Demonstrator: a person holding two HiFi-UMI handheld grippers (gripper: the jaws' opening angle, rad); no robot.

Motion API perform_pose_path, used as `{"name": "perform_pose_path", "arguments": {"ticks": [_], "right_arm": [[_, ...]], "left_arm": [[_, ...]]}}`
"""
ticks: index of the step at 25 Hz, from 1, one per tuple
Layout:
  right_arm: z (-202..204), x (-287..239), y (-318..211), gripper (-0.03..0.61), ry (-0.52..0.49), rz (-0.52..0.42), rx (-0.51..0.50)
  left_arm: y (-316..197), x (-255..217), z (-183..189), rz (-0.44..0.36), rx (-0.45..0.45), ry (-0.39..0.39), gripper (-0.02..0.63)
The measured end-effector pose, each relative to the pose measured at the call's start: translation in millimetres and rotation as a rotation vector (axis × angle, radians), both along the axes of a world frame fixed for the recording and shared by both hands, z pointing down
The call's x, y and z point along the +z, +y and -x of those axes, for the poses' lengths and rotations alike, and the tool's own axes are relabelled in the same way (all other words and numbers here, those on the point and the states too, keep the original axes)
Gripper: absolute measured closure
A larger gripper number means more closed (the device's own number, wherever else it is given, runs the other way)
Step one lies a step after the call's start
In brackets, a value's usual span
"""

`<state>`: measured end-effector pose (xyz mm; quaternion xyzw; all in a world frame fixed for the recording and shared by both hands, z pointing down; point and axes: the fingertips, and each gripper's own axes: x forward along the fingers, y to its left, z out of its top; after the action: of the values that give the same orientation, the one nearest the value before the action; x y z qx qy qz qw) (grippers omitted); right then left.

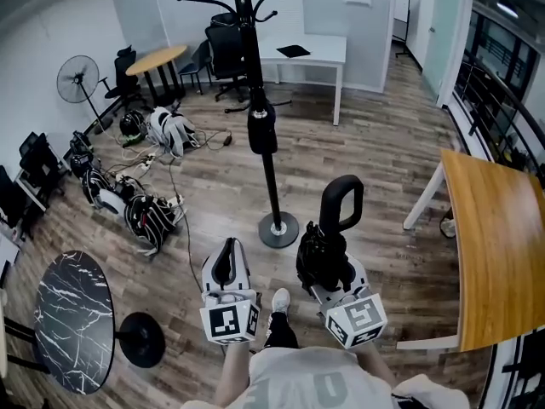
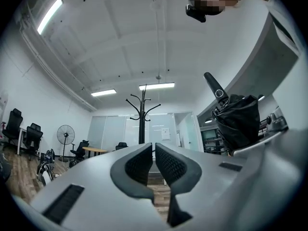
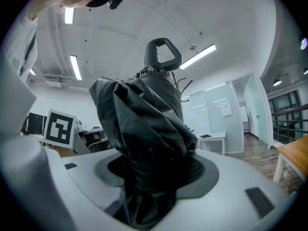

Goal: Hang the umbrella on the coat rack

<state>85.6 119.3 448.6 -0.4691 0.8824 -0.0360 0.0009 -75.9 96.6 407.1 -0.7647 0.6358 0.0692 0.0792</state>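
Observation:
A folded black umbrella (image 1: pixel 326 250) with a loop handle (image 1: pixel 341 201) stands upright in my right gripper (image 1: pixel 328 262), which is shut on its bundled canopy. In the right gripper view the umbrella (image 3: pixel 144 124) fills the jaws and its handle (image 3: pixel 162 54) points up. The black coat rack (image 1: pixel 271 181) stands just ahead on a round base (image 1: pixel 278 229), with a dark item (image 1: pixel 261 128) hanging on its pole and hooks (image 1: pixel 243 5) at the top. My left gripper (image 1: pixel 225 267) is shut and holds nothing. Its view shows the coat rack (image 2: pixel 142 113) ahead and the umbrella (image 2: pixel 238 121) at right.
A round black marble table (image 1: pixel 72 318) stands at the near left and a wooden table (image 1: pixel 498 254) at the right. Bags and cables (image 1: pixel 145 211) litter the floor at left. At the back are a fan (image 1: pixel 78 79), a white desk (image 1: pixel 311 54) and office chairs (image 1: pixel 226 49).

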Motion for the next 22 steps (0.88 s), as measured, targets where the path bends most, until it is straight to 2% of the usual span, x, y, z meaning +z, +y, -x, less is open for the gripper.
{"name": "perform_pose_path", "arguments": {"ticks": [6,12,22], "right_arm": [[22.0,-21.7,-78.4,0.304,-0.012,-0.012,0.010],[32.5,-42.2,-162.5,0.304,-0.002,-0.017,0.073],[65.2,-46.7,-304.3,0.304,0.036,-0.039,0.128]], "left_arm": [[-92.4,-22.4,11.9,-0.018,0.042,-0.010,0.572],[-179.4,-48.9,25.8,-0.039,0.079,-0.008,0.572],[-309.2,-55.6,62.6,-0.081,0.090,-0.015,0.572]]}}
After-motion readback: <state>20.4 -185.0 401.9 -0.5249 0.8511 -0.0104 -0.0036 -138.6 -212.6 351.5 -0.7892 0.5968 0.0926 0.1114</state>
